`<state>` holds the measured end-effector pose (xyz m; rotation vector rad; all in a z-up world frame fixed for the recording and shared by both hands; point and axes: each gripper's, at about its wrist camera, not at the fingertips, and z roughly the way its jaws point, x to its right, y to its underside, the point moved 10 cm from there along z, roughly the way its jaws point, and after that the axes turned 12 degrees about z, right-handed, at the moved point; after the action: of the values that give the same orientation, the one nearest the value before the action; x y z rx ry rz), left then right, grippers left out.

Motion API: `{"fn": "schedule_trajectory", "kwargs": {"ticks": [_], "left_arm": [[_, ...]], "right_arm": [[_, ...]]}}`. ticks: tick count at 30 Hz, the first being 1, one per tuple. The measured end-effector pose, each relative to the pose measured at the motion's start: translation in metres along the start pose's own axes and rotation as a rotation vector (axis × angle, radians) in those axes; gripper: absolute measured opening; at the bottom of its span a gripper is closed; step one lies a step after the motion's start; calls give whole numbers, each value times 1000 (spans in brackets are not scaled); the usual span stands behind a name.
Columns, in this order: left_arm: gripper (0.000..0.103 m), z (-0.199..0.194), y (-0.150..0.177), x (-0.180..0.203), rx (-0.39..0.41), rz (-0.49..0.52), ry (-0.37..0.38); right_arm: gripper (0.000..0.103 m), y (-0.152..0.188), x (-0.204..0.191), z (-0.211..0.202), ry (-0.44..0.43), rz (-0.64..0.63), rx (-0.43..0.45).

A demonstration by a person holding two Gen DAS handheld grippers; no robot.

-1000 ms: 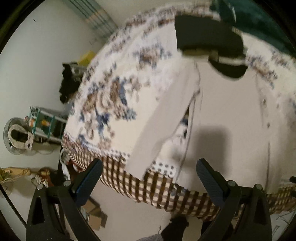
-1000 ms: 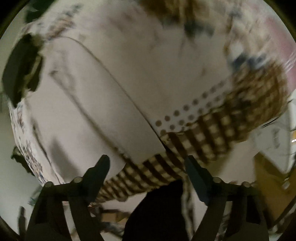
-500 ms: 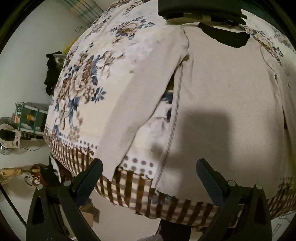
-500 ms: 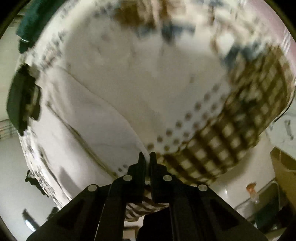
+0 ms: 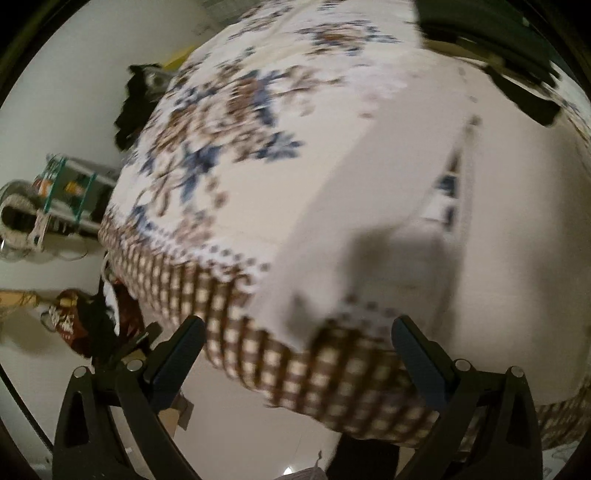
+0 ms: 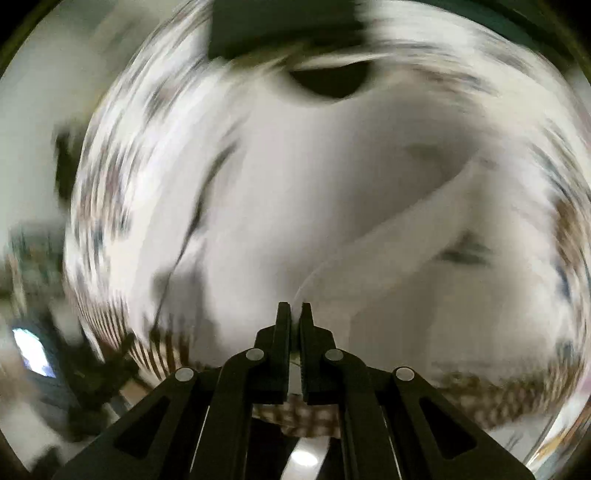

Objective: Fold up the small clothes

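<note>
A cream long-sleeved top (image 5: pixel 517 206) lies flat on a bed with a floral cover (image 5: pixel 236 122). Its left sleeve (image 5: pixel 332 221) runs down to the checked edge of the bed. My left gripper (image 5: pixel 297 354) is open, just above the sleeve's cuff end. In the blurred right wrist view, my right gripper (image 6: pixel 295 314) is shut on the cuff of the right sleeve (image 6: pixel 388 243), which is lifted and drawn across the shirt body (image 6: pixel 295 166).
Dark clothes (image 5: pixel 491 26) lie at the head of the bed above the shirt's neckline. The checked bed skirt (image 5: pixel 258 354) marks the near edge. A shelf rack (image 5: pixel 66 192) and clutter stand on the floor at left.
My right gripper, shut on the right sleeve cuff, has swung it up and over the shirt body. My left gripper has shifted left, over the left sleeve's end.
</note>
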<state>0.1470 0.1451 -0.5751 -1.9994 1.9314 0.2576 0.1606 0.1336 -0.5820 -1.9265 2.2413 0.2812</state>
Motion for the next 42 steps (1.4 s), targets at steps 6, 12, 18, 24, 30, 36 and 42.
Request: {"fn": "schedule_trajectory", "kwargs": {"ticks": [6, 12, 18, 24, 30, 36, 42], "left_arm": [[103, 30, 22, -48, -29, -61, -29], [103, 57, 36, -74, -44, -112, 3], [103, 101, 50, -69, -110, -317, 405], [102, 137, 42, -32, -110, -599, 809], [5, 123, 20, -32, -20, -507, 593], [5, 9, -21, 25, 185, -140, 497], [5, -107, -30, 192, 288, 188, 647]], "right_arm": [[4, 71, -86, 126, 176, -289, -150], [20, 79, -70, 157, 132, -170, -266], [62, 55, -13, 102, -69, 68, -232], [62, 62, 93, 93, 42, 277, -221], [62, 81, 141, 95, 51, 381, -259], [62, 88, 183, 77, 6, 460, -268], [62, 86, 262, 39, -5, 531, -260]]}}
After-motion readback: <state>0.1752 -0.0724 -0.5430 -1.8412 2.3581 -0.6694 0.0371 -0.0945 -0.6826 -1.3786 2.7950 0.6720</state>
